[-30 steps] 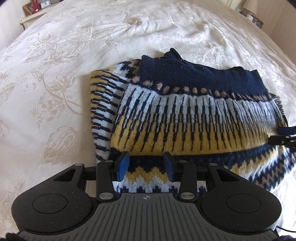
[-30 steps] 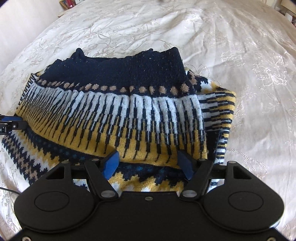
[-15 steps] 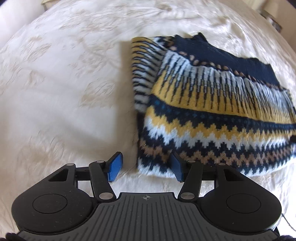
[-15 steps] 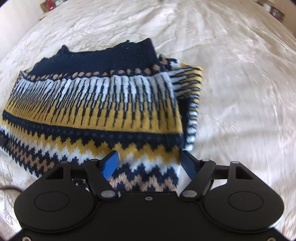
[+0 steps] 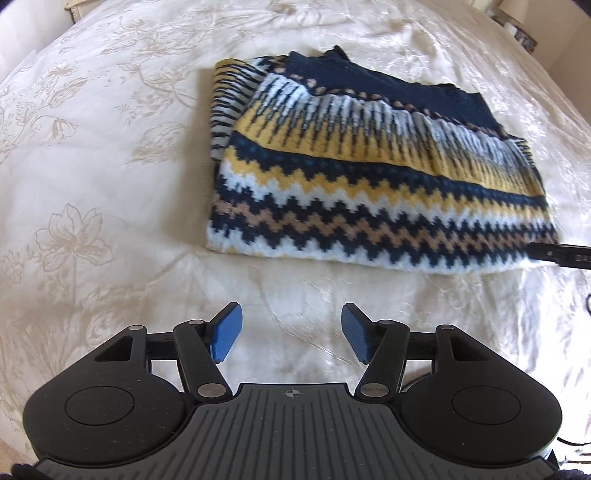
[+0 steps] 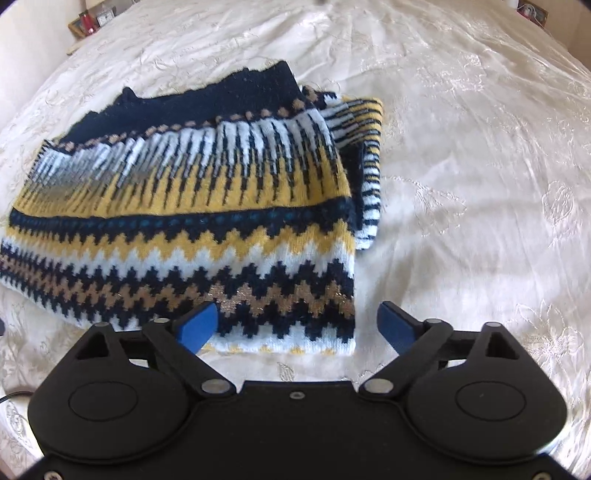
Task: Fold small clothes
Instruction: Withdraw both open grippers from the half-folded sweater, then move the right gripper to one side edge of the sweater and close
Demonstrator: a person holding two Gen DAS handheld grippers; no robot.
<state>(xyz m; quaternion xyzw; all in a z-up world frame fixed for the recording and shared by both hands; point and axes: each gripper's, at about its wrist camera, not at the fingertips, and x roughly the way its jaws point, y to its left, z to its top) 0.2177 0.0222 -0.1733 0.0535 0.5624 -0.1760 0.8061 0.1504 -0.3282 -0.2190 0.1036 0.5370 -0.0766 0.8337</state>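
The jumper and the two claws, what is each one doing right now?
Jumper: folded, lying flat on the bedspread, nothing gripping it.
Left claw: opening, nothing between its fingers, clear of the jumper.
Right claw: opening wide, over the jumper's near corner, not pinching it.

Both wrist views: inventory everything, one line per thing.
Sweater: 1, navy, yellow, white and tan knit, folded, lying on the bed.
Bedspread: 1, cream with floral pattern, covers the bed.
Nightstand clutter: several small items, red among them, far left corner; too small to identify.
Left gripper: 1, black with blue pads, jaws opening, nothing between, short of the sweater's near edge.
Right gripper: 1, black with blue pads, jaws opening, over the sweater's near right corner.
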